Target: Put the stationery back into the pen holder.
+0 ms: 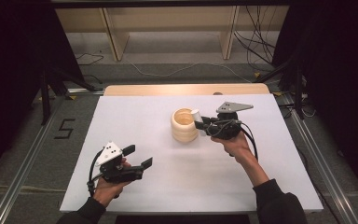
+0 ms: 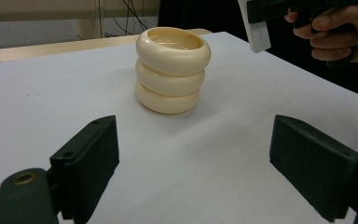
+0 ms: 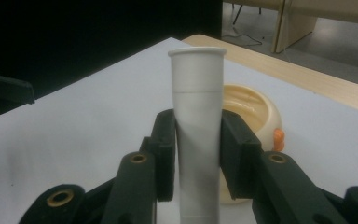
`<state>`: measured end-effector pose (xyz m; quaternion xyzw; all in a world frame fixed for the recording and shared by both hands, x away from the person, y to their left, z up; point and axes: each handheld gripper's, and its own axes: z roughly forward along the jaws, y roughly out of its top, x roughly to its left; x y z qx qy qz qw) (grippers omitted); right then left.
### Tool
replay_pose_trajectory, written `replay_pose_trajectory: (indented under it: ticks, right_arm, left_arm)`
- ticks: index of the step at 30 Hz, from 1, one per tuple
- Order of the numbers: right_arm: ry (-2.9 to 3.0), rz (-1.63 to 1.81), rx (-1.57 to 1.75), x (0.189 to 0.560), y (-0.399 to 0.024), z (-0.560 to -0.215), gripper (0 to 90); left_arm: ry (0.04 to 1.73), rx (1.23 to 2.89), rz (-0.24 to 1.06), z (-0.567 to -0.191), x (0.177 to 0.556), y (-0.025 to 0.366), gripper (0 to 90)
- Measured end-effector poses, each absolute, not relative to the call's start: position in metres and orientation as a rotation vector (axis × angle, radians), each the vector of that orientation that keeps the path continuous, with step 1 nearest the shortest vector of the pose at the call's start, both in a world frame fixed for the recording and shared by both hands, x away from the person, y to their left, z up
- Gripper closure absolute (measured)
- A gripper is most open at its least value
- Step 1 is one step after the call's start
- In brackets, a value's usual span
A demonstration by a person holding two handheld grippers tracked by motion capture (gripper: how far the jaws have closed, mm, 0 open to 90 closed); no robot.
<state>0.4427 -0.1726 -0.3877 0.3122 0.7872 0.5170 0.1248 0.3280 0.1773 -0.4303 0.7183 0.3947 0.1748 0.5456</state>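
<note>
A cream pot shaped like three stacked rings stands upright near the middle of the white table; its mouth is open. My right gripper hovers just right of the pot's rim, shut on a white tube. The tube rises between the two pads, its rimmed end pointing away from me, with the pot behind it. My left gripper rests at the front left, open with nothing between its fingers, aimed at the pot.
A small orange piece shows beside the pot. A wooden strip edges the table's far side. Beyond it lie cables on the floor and wooden shelving legs. Metal rails flank the table.
</note>
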Motion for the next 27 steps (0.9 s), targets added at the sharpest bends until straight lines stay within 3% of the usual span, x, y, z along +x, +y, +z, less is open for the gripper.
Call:
replay_pose_trajectory:
  ticks: [27]
  right_arm:
    - [2.267,1.558,0.940,0.470,-0.146,-0.377,68.9]
  left_arm:
    - [0.937,1.697,0.416,-0.430,0.328,0.178,14.9]
